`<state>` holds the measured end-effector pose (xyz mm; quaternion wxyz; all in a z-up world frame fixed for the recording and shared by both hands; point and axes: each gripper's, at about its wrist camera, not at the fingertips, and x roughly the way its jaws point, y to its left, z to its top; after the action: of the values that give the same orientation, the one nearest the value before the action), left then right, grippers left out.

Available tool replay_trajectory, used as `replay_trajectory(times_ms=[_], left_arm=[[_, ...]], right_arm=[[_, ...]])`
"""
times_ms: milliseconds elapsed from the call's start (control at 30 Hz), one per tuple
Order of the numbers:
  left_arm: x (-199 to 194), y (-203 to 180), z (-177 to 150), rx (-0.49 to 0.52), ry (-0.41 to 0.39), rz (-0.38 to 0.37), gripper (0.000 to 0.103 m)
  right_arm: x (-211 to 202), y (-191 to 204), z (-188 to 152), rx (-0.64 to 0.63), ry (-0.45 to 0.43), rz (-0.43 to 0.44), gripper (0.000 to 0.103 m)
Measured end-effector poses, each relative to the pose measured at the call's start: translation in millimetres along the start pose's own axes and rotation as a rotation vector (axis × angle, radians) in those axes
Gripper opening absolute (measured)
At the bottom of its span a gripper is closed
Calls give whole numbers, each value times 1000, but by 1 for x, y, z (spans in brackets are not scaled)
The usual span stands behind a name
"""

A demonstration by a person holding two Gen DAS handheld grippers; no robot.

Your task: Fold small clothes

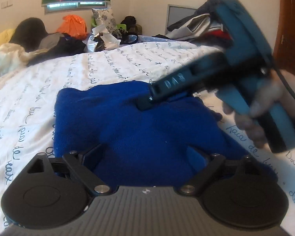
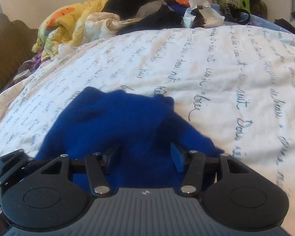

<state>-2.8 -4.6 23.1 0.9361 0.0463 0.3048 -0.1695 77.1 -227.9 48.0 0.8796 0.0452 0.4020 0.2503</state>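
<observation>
A blue knitted garment (image 1: 139, 122) is spread on a bed covered by a white quilt (image 1: 39, 98) printed with handwriting. In the left wrist view, the left tool (image 1: 145, 157) is seen released, its fingers apart with the near edge of the cloth bunched between them. The right tool (image 1: 147, 100) is seen entering from the right, its dark tip touching the far part of the garment; it is blurred. In the right wrist view, its fingers (image 2: 176, 160) are spread, with blue fabric lying between them. Piled clothes (image 1: 55, 43) and an orange bag (image 1: 73, 26) are seen at the far end of the bed.
</observation>
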Motion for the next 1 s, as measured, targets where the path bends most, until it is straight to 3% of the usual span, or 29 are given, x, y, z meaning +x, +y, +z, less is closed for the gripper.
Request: replay_trajectory(times_ms=[167,233,300,367,400,500,633,733,800,867,933,1000], left_arm=[[-2,1,-5,-6,-15,-6,90],[-3,2,-5,-6,-18,-5,90],[-4,2,-5,-8,-20,-4,91],[-3,2,-5,-9,-20,-4,92],[-2,2,-4,-7,-19,-4,93],[-1,2,-4,-10,-20,-4,93],[-1,2,-4,-11,-30,-1,94],[-22,4,-7,-31,-69,20,93],[-52,13,-14,-103,-113,10,98],[-79,31,-27,-213,-129,-27,100],[-93,55,-41,-372,-80,-100,94],[-98,71,-52,-489,-48,-152,75]], right_arm=[[-1,11,4,-63,10,-41,56],[-19,16,3,-16,-10,-75,57],[-46,25,-4,-3,-90,-38,59],[-61,36,-9,-37,-139,18,69],[-59,42,-9,-69,-118,22,77],[-25,44,-11,-108,6,-45,77],[3,16,-9,-66,-62,-8,80],[1,22,3,-51,2,-42,80],[-28,28,-2,-4,-9,-68,81],[-75,27,-23,18,-90,20,81],[-110,16,-51,87,-113,112,89],[-124,0,-74,169,-31,150,89]])
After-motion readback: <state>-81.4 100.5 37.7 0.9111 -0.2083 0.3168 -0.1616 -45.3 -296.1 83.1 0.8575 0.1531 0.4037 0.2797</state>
